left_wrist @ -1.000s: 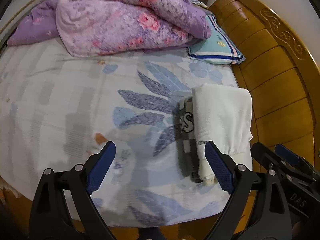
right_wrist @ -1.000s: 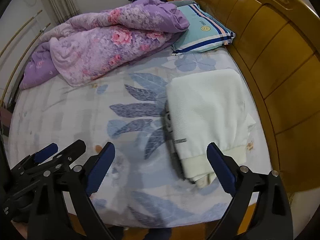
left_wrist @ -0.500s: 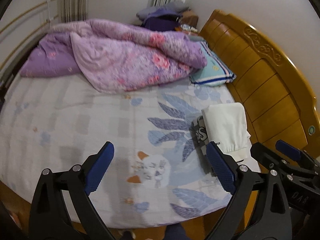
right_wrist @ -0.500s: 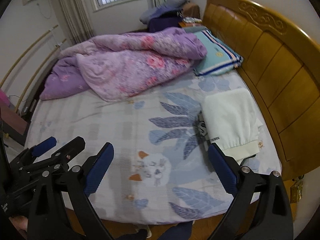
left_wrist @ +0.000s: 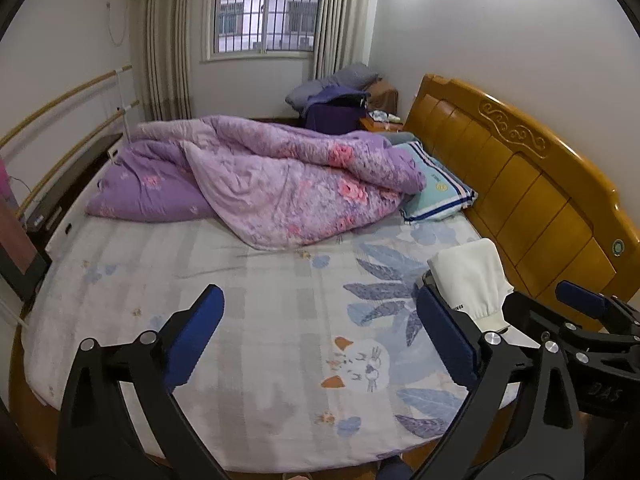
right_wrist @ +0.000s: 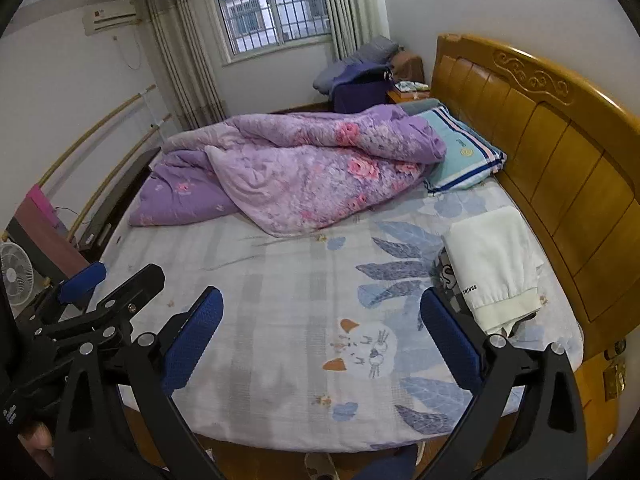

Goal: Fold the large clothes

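A folded white garment (left_wrist: 470, 280) lies on top of a folded dark checkered garment at the bed's right side, next to the headboard; it also shows in the right wrist view (right_wrist: 494, 262). My left gripper (left_wrist: 320, 334) is open and empty, held back over the bed's near edge. My right gripper (right_wrist: 322, 336) is open and empty too, beside the left one. Both are well back from the folded stack, touching nothing.
A bed (right_wrist: 280, 280) with a leaf-print sheet fills the view. A crumpled purple floral quilt (left_wrist: 280, 176) and a striped pillow (left_wrist: 438, 192) lie at its far end. The wooden headboard (left_wrist: 520, 184) runs along the right. A fan (right_wrist: 16, 276) stands at far left.
Both grippers have pulled back and up from the folded stack, so the whole bed and room now show. Both stay open and empty.
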Action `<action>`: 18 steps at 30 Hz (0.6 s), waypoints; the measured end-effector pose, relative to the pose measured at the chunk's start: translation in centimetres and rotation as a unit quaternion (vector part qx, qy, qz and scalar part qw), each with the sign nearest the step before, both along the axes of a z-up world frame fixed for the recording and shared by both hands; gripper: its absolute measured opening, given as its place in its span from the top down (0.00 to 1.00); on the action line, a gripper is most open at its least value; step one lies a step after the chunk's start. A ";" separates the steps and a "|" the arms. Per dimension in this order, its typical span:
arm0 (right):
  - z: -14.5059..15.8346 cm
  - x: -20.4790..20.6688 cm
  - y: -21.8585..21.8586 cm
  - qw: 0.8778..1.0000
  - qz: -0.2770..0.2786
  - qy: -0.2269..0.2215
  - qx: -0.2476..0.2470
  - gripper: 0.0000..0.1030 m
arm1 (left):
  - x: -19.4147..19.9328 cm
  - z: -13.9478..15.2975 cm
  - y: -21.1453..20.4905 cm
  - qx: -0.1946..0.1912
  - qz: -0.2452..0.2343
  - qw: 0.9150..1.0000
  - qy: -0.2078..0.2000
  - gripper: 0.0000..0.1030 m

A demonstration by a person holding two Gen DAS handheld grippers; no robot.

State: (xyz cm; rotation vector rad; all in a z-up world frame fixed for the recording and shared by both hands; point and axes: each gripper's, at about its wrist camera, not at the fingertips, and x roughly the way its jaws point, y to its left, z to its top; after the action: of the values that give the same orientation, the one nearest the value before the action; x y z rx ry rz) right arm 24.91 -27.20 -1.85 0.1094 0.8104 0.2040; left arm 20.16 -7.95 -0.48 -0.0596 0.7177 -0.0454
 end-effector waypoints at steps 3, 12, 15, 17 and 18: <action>0.9 -1.2 0.2 1.000 0.003 -0.012 -0.002 0.08 | -1.4 1.1 0.2 0.003 0.002 1.000 -0.007 0.05; 2.5 -4.4 -2.1 0.999 0.013 -0.043 -0.008 0.07 | -4.6 3.0 -2.0 0.013 0.007 0.999 -0.031 0.05; 2.9 -4.9 -3.5 0.998 0.020 -0.054 -0.004 0.07 | -5.5 3.6 -3.5 0.023 0.022 0.998 -0.045 0.05; 3.2 -5.0 -4.3 0.998 0.027 -0.058 -0.001 0.07 | -6.0 3.9 -4.3 0.027 0.027 0.998 -0.049 0.05; 3.4 -5.2 -5.0 0.998 0.031 -0.061 0.000 0.07 | -6.4 4.1 -5.0 0.025 0.031 0.998 -0.049 0.05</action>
State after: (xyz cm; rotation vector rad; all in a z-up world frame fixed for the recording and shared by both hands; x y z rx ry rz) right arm 19.72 -32.20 1.52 0.0705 0.6933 0.2668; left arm 13.77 -12.93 3.64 -0.0322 0.6189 0.0294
